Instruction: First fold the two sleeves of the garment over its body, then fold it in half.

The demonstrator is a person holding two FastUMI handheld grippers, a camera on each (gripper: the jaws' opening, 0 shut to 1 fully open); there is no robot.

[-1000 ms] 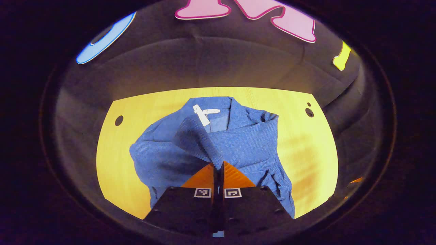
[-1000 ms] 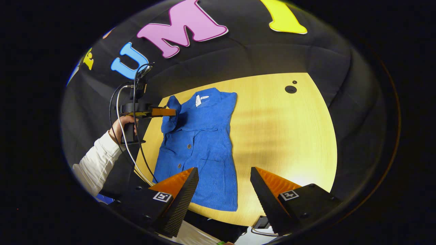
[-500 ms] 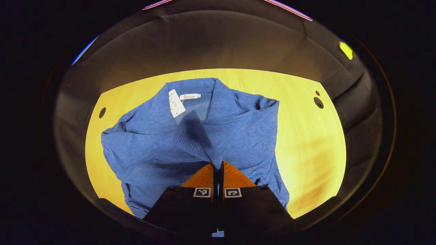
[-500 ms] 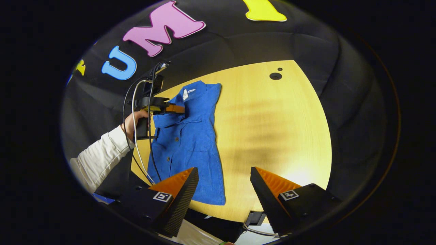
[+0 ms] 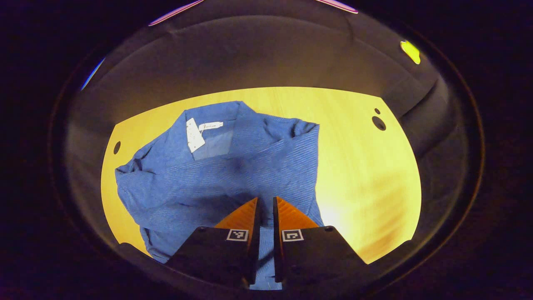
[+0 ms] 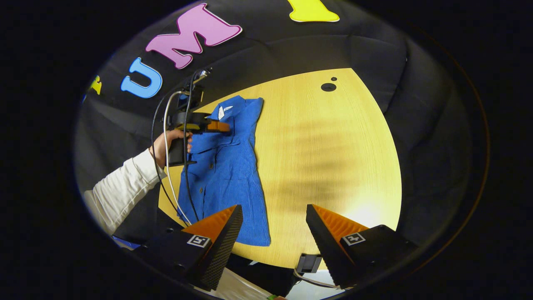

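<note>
Hovering over the blue shirt [image 5: 216,175] on the bench [image 6: 333,158], the left gripper [image 5: 265,204] has its fingers slightly parted, empty; the right gripper [image 6: 275,216] gapes wide.

Black wedge-bodied right gripper [image 6: 270,210], a square black-and-white marker on each finger base; beyond it, a white long sleeve [image 6: 118,196] and looping black and white cables [image 6: 166,137] behind the left gripper [image 6: 227,126].
</note>
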